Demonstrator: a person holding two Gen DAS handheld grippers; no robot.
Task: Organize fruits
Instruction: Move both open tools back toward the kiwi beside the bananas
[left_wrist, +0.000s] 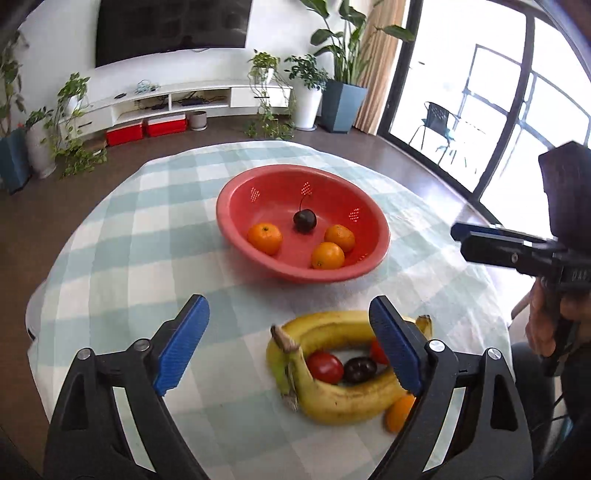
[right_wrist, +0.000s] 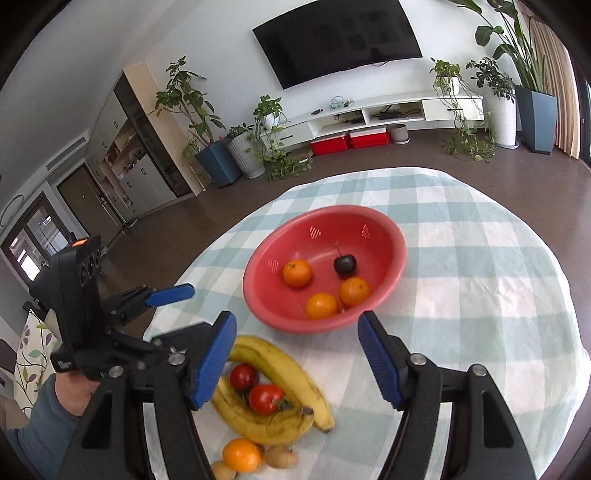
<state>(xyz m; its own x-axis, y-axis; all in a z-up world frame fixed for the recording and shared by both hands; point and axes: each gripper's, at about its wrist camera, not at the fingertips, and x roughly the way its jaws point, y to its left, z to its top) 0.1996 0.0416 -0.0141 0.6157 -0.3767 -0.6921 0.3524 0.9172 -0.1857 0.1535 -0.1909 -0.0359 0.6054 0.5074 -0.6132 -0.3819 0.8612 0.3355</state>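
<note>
A living room with a checked-cloth counter (left_wrist: 110, 236), fruit half sorted.
From the left: the left gripper (left_wrist: 288, 347) hangs over the counter, jaws apart and empty. Beside it lie two bananas (left_wrist: 332, 398) curled around two tomatoes (left_wrist: 325, 366) and a dark plum (left_wrist: 359, 370), with an orange (right_wrist: 242, 455) and kiwis (right_wrist: 279, 456) nearby. Behind them, the red bowl (left_wrist: 236, 206) holds three oranges (left_wrist: 264, 238) and a cherry (left_wrist: 304, 220). The right gripper (right_wrist: 297, 358) hovers, jaws apart, gripping nothing.
</note>
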